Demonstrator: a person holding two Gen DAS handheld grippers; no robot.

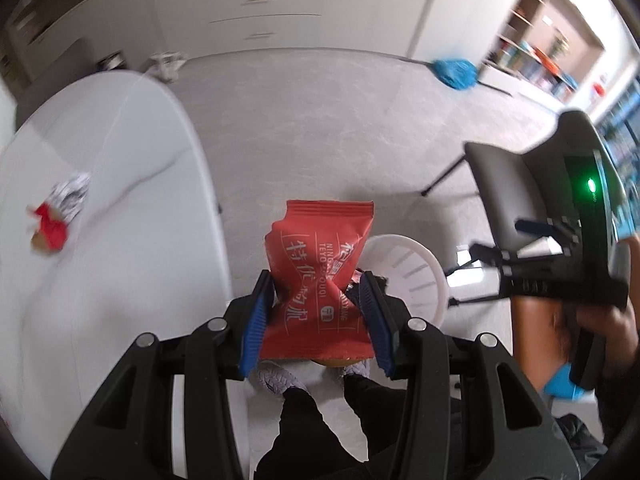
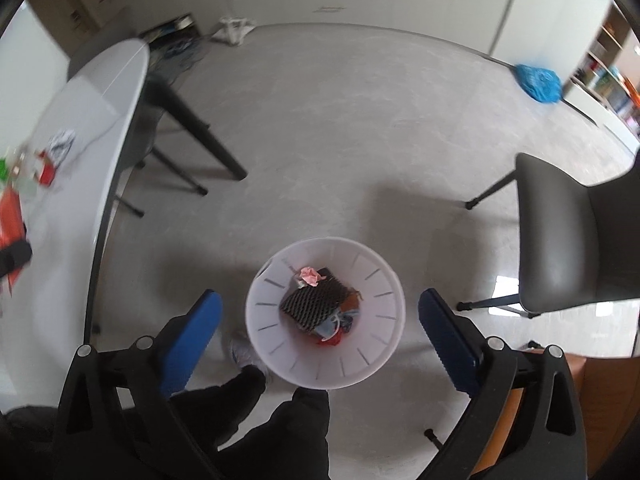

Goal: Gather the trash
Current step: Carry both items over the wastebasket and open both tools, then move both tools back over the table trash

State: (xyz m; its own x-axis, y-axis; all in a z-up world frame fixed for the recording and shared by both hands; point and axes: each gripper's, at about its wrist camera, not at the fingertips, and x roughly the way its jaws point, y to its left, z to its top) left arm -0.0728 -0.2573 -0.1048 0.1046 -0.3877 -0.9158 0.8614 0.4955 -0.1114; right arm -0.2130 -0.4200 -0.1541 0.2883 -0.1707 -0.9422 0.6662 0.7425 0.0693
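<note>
My left gripper [image 1: 316, 316] is clamped on a red snack packet [image 1: 320, 276], blue pads [image 1: 256, 324] pinching its waist so it crumples in the middle; the packet hangs over the floor just beside the desk [image 1: 100, 152] edge, with the white bin [image 1: 404, 276] partly hidden behind it. Only the left view shows this packet up close, plus my right gripper [image 1: 536, 264] from the side, held in a hand [image 1: 592, 320] at the right, green light lit on its body. The right view alone looks straight into the bin [image 2: 384, 320]: dark waffle-patterned sheet [image 2: 316, 304], pink crumpled scrap [image 2: 310, 276], blue and red bits underneath. My right gripper [image 2: 320, 320] is released, jaws spread wide on either side of the bin's rim, nothing between them, pointing steeply down at it. The left gripper points steeply down too. More trash on the desk: a red and patterned wrapper [image 1: 60, 212] in the left view; in the right view the same clutter [image 2: 52, 156] sits at the far left, blurred, with something green and orange-red nearby that I cannot identify. Grey chair [image 2: 572, 232] stands right of the bin, blue bag [image 2: 538, 80] far back on the floor. My dark trouser legs [image 2: 280, 432] and a shoe [image 2: 244, 354] show below the bin.
</note>
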